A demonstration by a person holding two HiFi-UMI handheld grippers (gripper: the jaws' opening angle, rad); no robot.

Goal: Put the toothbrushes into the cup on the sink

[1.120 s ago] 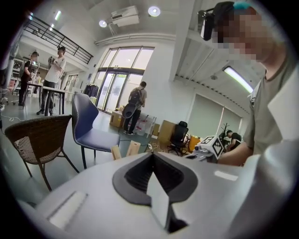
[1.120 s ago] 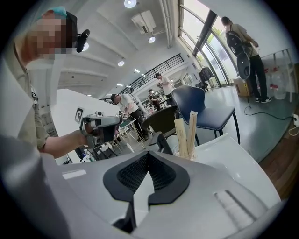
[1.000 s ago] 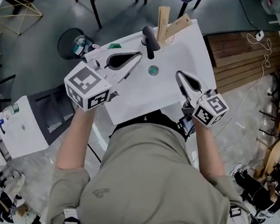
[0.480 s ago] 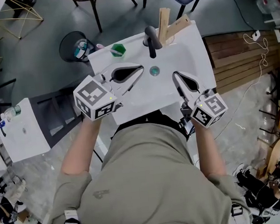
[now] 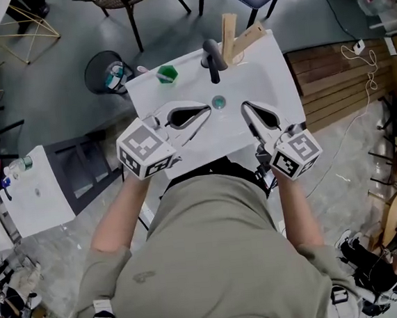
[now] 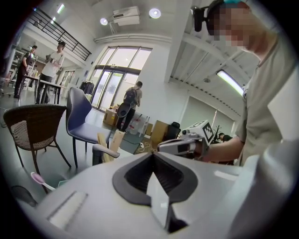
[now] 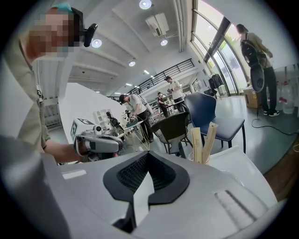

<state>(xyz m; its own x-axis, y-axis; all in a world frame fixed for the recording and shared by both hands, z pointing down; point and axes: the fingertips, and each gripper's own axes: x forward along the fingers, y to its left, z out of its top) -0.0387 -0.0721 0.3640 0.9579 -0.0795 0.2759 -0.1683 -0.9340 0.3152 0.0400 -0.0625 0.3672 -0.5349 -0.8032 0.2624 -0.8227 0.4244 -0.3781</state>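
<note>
Left gripper (image 5: pixel 205 114), right gripper (image 5: pixel 244 106): jaws together, empty, side by side, pointing forward.

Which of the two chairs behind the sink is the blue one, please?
The padded chair nearest the wooden sticks; the other chair is brown wicker.

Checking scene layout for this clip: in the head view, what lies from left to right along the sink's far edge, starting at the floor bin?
Black bin → green object → dark faucet → two tan sticks → wooden pallet on the floor.
</note>
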